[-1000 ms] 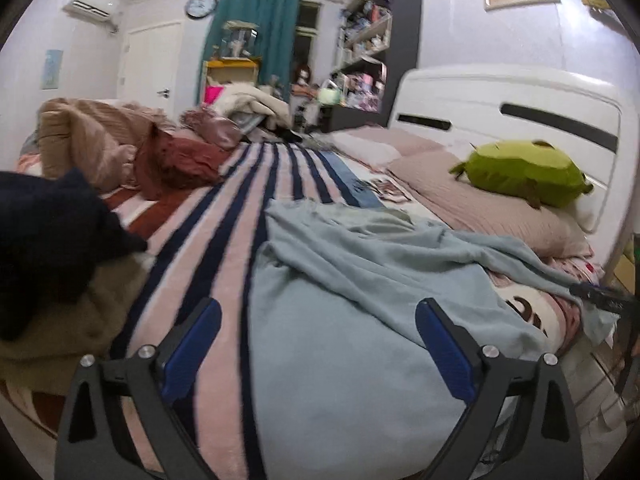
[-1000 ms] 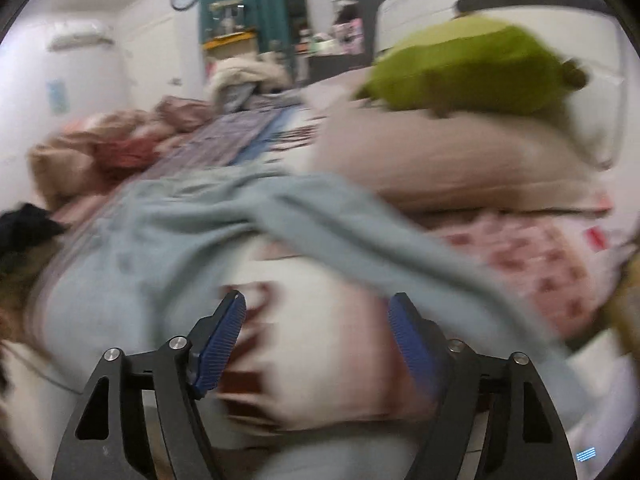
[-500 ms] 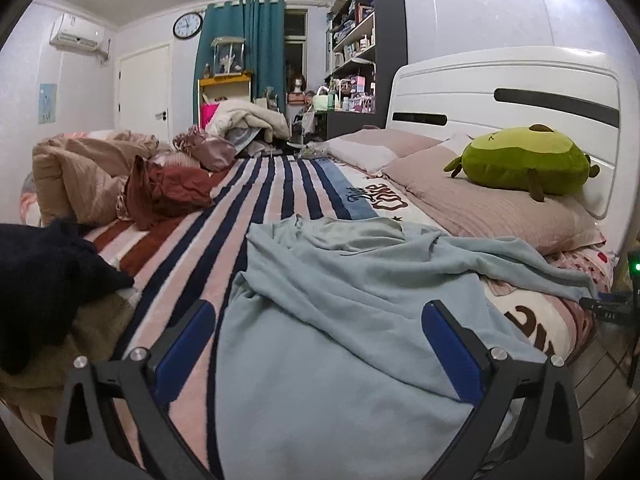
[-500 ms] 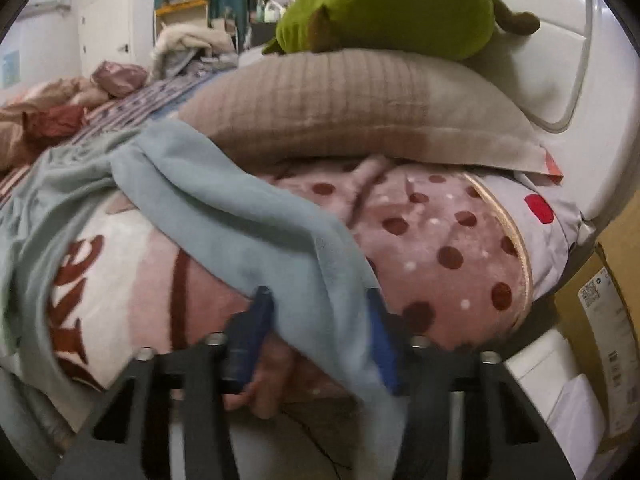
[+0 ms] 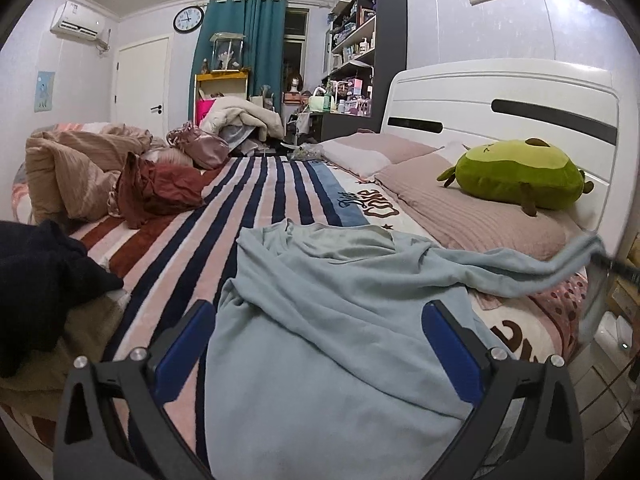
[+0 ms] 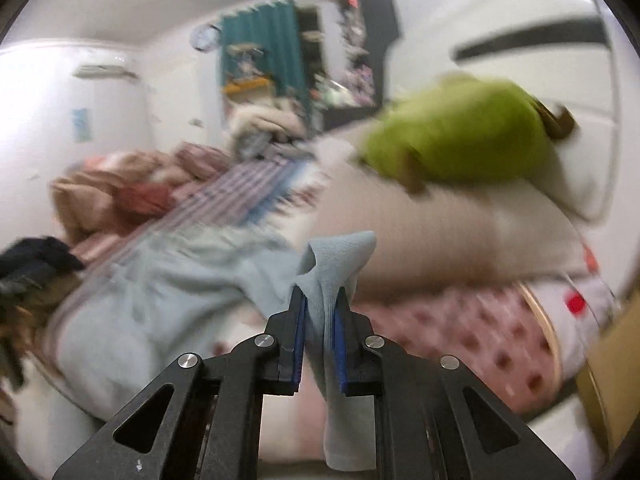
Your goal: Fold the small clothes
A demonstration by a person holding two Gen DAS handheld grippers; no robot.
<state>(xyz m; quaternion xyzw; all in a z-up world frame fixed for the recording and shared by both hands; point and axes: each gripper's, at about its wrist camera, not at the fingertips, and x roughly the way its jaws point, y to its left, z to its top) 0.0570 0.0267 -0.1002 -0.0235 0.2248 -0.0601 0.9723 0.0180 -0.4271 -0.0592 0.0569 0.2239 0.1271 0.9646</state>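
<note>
Pinching one sleeve end of the pale blue garment [image 6: 336, 264], the right gripper [image 6: 320, 320] has just been closing on cloth. The left gripper [image 5: 320, 344] hangs spread and empty above the garment's body on the striped bed [image 5: 260, 184]. Risk: thin bite slips under pull; sleeve may drag over the pillow [image 5: 472, 216].

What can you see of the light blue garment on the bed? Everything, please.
The light blue garment is soft, fleecy-looking knit, plain pale blue, lying rumpled and unfolded across the striped blanket near the bed's edge. One long part, likely a sleeve, stretches toward the pillow side, and its end is pinched in the right gripper, whose jaws have just closed on it. The left gripper hovers open over the body without gripping.
</note>
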